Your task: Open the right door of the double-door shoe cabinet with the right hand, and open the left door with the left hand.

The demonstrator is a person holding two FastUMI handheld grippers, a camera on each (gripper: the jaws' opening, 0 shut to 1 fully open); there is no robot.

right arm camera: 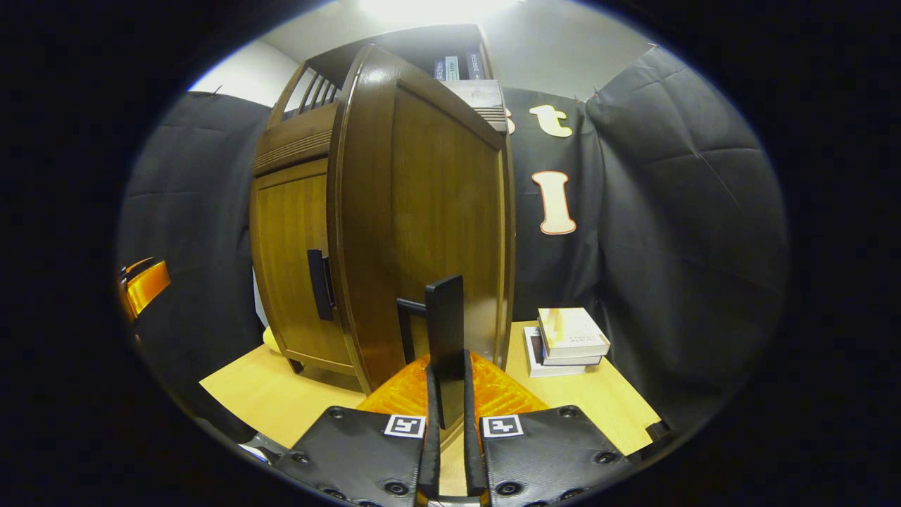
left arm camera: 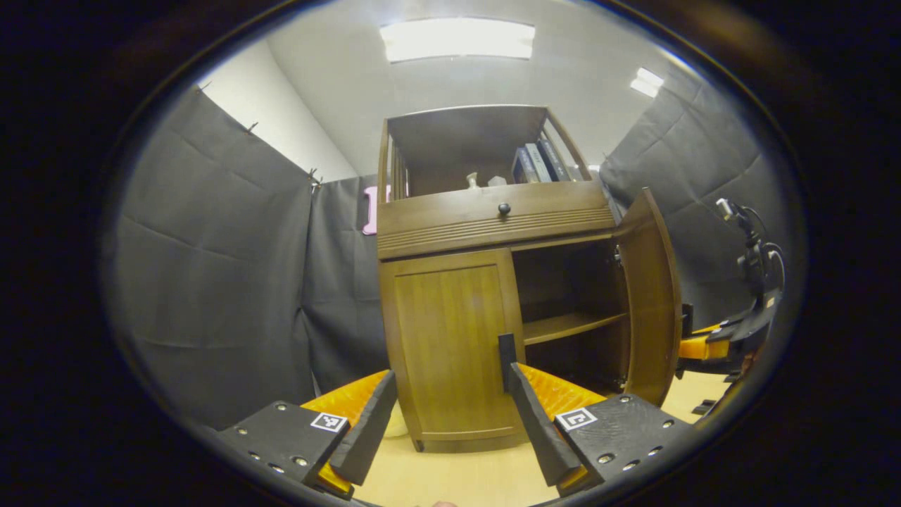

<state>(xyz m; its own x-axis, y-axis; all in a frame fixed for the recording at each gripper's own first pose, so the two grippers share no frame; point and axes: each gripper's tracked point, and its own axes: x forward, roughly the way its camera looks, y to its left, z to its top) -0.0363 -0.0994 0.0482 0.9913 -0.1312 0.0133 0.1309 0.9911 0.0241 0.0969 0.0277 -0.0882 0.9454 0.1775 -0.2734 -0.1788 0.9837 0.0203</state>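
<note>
Standing on a pale wooden tabletop [left arm camera: 464, 479] inside black-cloth walls, the brown wooden two-door shoe cabinet [left arm camera: 450, 338] has its right door [right arm camera: 422, 211] swung open. The right gripper [right arm camera: 450, 394] clenches that door's dark bar handle [right arm camera: 445, 331]. The left gripper [left arm camera: 450, 422] gapes wide before the closed left door [left arm camera: 450, 345]. Two books [right arm camera: 566, 338] lie stacked beyond.

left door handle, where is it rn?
In the left gripper view, the left door handle sits at the closed left door's inner edge, just above the open left gripper's right-side finger.
</note>
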